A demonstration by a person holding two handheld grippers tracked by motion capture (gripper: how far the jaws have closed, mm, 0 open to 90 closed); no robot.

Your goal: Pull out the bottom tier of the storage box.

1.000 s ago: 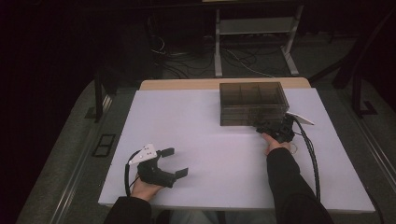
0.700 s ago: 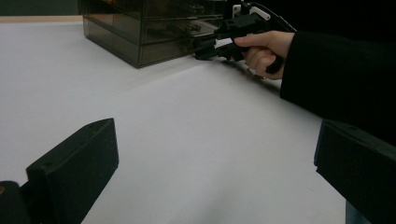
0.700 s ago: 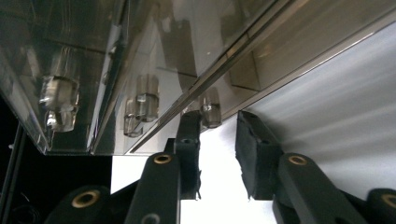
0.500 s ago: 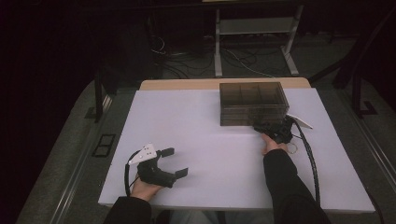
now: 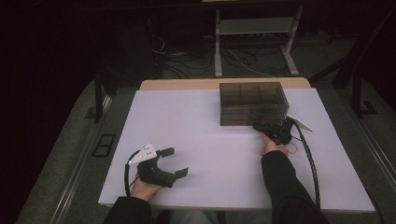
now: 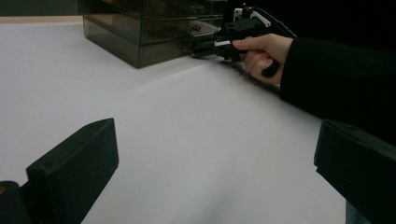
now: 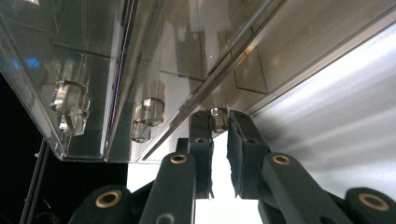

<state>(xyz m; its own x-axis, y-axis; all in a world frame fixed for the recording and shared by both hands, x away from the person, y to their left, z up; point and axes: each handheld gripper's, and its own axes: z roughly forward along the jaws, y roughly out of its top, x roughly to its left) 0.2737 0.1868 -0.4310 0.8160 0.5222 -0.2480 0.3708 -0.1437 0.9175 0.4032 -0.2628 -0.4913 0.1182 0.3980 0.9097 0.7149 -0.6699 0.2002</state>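
- A smoky transparent drawer box (image 5: 253,103) is standing at the far right of the white table (image 5: 196,140), with its drawer fronts facing the person.
- The right gripper (image 5: 271,129) is lying low over the tabletop, just in front of the box's lower right corner, and is pointing into the bottom drawer front.
- In the right gripper view, the two black jaws are meeting on a small clear knob (image 7: 218,119) of the lowest drawer; the pads are pressing on it from both sides.
- The jaws have just been closing, and they are now standing nearly together, with the knob between their tips.
- Two more clear knobs, the middle knob (image 7: 148,116) and the top knob (image 7: 70,103), are sitting free on the drawers above, apart from the jaws.
- The right hand (image 6: 261,51) is wrapping the gripper body, and the cable (image 5: 310,163) is trailing back along the sleeve towards the near edge.
- The left gripper (image 5: 170,162) is resting near the front left of the table, well apart from the box.
- Its jaws are standing wide apart and are holding nothing; bare tabletop is lying between them in the left gripper view.
- The left hand (image 5: 145,186) is gripping it from below at the table edge.
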